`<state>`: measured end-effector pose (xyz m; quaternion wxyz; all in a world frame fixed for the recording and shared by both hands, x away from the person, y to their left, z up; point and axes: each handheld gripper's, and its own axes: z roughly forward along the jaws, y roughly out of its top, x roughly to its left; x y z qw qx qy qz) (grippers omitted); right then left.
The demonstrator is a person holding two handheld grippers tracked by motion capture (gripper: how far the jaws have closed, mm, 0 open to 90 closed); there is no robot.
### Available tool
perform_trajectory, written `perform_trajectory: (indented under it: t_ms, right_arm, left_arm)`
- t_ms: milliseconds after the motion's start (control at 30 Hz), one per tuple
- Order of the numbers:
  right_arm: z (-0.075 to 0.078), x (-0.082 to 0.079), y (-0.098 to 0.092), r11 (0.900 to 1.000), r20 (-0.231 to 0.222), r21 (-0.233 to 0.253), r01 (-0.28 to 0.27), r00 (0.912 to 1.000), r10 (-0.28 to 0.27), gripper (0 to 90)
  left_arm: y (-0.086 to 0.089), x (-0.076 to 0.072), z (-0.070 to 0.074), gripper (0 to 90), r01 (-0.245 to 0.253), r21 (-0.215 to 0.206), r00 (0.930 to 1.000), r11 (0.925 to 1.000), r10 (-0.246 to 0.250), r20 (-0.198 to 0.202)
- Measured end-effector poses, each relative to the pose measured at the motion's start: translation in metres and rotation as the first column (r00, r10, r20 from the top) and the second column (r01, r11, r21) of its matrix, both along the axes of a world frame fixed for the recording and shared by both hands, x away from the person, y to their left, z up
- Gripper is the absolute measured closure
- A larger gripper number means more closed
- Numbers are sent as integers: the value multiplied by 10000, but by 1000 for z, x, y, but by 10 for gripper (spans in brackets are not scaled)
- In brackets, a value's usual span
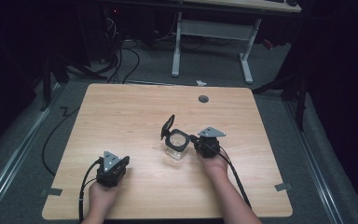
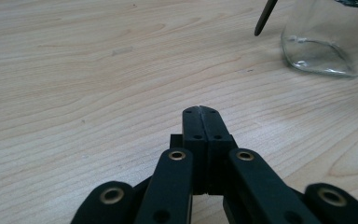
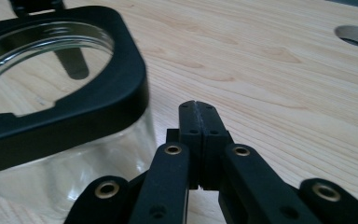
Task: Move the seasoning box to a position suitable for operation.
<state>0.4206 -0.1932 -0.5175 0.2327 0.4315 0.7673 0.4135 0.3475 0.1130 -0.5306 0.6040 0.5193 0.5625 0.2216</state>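
Down at the bottom of the high view, two forearms come in over the near edge of the wooden table. On the near-left sits the left gripper, grey plate on top, cable trailing back off the table edge, well apart from everything else. Over at centre-right, the right gripper noses right up against the clear glass jar, which stands upright near the middle of the table with a black square collar and its black hinged lid flipped up on the far-left side. Beyond that, a round grommet hole near the far edge, and a white-legged desk on the floor behind.

Left gripper view now: left gripper low over bare wood, jaws pressed flat together, nothing between them. The jar's glass base stands off at upper right, apart from the tips.

Right gripper view: right gripper with jaws closed tight on each other, holding nothing. The jar stands just beside them on the left, mouth open, wood grain showing through the glass. Whether the jaws touch it, I can't tell. The grommet hole sits at far right.
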Motion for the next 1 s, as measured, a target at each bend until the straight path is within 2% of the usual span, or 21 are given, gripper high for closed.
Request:
perform_trajectory:
  t_ms: [167,300,333,367,533,633,700,1000]
  right_arm:
    - [-2,-9,7,9993,117,-196,-331,9994,334,900]
    - [-5,-30,11,9982,140,-179,-577,9982,580,900]
    - [-5,-30,11,9982,140,-179,-577,9982,580,900]
    - [-6,-41,15,9970,152,-197,-755,9970,758,900]
    - [-7,-62,28,9918,151,-212,-1258,9919,1261,900]
    - [-4,-63,28,9953,258,-18,-964,9950,964,900]
    - [-4,-61,28,9963,204,-92,-851,9962,852,900]
    - [-4,-73,44,9920,182,-54,-1264,9918,1265,900]
  left_arm:
    - [-1,-1,0,900,0,8,10000,10000,0,-24]
    - [-5,-2,0,900,92,-4,9999,10000,-93,-75]
    - [-5,-2,0,900,92,-4,9999,10000,-93,-75]
    - [-8,-1,-1,900,151,85,9999,9998,-151,-69]
    - [-16,0,0,900,265,212,9996,9994,-263,-56]
    - [-16,0,0,900,257,198,9997,9995,-256,-53]
    - [-15,0,-1,900,245,178,9997,9995,-244,-58]
    - [-13,2,-2,900,241,21,9996,9997,-241,-168]
